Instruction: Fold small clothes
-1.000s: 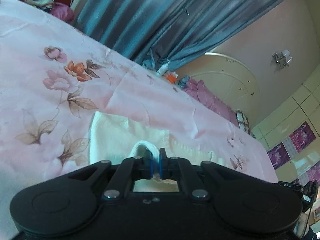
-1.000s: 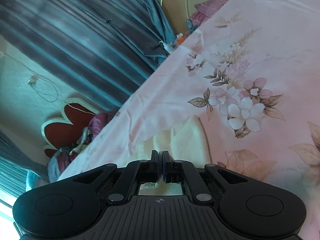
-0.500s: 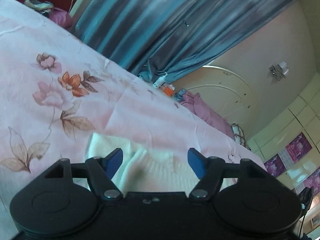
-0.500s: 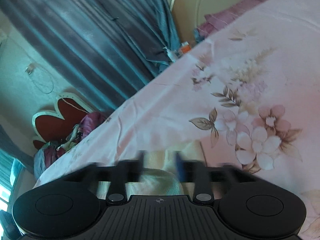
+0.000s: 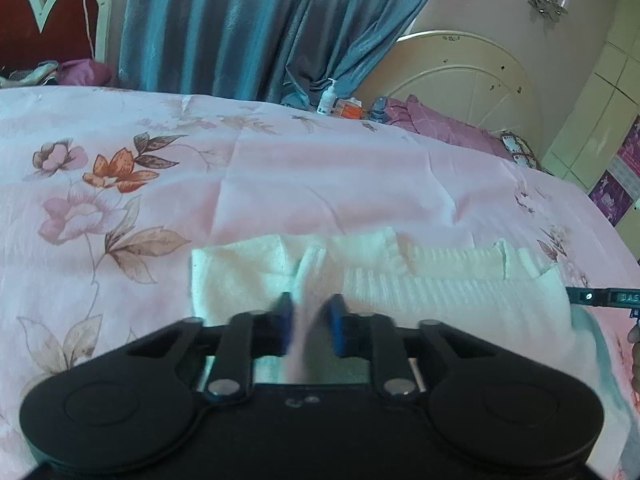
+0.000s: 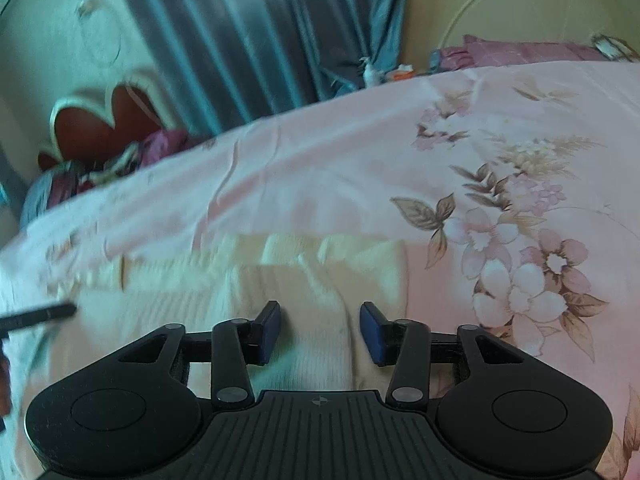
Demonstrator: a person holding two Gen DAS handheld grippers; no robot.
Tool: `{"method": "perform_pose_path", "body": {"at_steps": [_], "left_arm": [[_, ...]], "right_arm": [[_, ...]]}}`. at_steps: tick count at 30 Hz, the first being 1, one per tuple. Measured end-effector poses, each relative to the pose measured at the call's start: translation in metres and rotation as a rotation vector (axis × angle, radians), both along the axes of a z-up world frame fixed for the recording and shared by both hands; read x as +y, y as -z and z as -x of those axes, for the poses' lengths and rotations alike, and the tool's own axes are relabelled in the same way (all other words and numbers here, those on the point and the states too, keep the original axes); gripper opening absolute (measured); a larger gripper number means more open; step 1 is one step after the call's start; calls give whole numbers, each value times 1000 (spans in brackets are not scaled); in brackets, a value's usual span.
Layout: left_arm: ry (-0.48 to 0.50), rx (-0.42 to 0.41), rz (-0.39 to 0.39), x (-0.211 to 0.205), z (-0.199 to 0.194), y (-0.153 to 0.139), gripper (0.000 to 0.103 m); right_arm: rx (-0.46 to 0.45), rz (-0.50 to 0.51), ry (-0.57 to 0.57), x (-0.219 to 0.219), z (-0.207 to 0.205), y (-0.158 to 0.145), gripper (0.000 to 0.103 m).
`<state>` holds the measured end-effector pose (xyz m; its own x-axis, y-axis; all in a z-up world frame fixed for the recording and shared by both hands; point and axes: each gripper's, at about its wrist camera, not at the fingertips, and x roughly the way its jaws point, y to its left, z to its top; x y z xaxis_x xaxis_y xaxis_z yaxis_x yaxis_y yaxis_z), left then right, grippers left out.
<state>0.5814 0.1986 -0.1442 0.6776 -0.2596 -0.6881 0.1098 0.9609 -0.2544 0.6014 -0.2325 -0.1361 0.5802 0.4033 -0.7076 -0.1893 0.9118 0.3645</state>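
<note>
Over the cream garment (image 5: 440, 284), lying flat on the pink floral bedspread (image 5: 320, 176): left gripper (image 5: 310, 326) jaws just closing, blurred, still apart, cloth between. Right gripper (image 6: 319, 330) likewise closing, pads apart astride a raised fold, not pressing. Beyond the garment, blue curtain (image 5: 240, 24).

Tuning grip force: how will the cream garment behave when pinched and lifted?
Garment likely floppy: it lies rumpled in soft folds on the bedsheet. Probably light and thin. Ribbed knit should grip the pads, not slip.
</note>
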Motion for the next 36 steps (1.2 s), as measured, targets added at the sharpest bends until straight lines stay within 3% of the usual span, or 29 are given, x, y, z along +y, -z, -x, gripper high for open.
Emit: {"method": "perform_pose_path", "body": {"at_steps": [3,8,10,14,17,22,23,24,25,26,27,29,33,36], "left_arm": [[-1,-32,6,0,3,-4,3],[-50,-152,67,8,16,-19,3],[-70,-139,61,7,12,-18,3],[-126,-25,94,11,-2,5,3],[-152,-13,146,19,-3,10,3],[-147,5,136,20,-7,8,8],[-139,7,138,20,-7,6,16],[-134,1,129,20,-6,3,33],[-139,-11,98,19,-3,-3,44],[-152,-43,30,14,3,-11,66],[-150,-97,-32,8,12,-19,73],[-60,-146,-69,-13,21,-29,72],[112,-160,-143,-75,18,-25,72],[97,-128,-124,-87,10,-14,73]], "right_arm": [[-26,-11,14,-3,1,-2,1],[-172,-11,71,-9,13,-24,1],[-199,11,85,-8,10,-24,1],[-104,45,89,-4,-7,0,1],[-81,34,101,-7,-8,11,1],[-76,55,93,-7,-10,11,1],[-73,56,93,-8,-10,10,1],[-74,68,103,-8,-10,7,4],[-90,113,131,-7,-7,1,28],[-125,167,161,-4,-1,-8,43],[-181,178,158,-1,8,-18,54],[-178,107,67,16,15,-27,53],[-177,107,-124,84,20,-26,53],[-154,127,-170,115,16,-14,53]]}}
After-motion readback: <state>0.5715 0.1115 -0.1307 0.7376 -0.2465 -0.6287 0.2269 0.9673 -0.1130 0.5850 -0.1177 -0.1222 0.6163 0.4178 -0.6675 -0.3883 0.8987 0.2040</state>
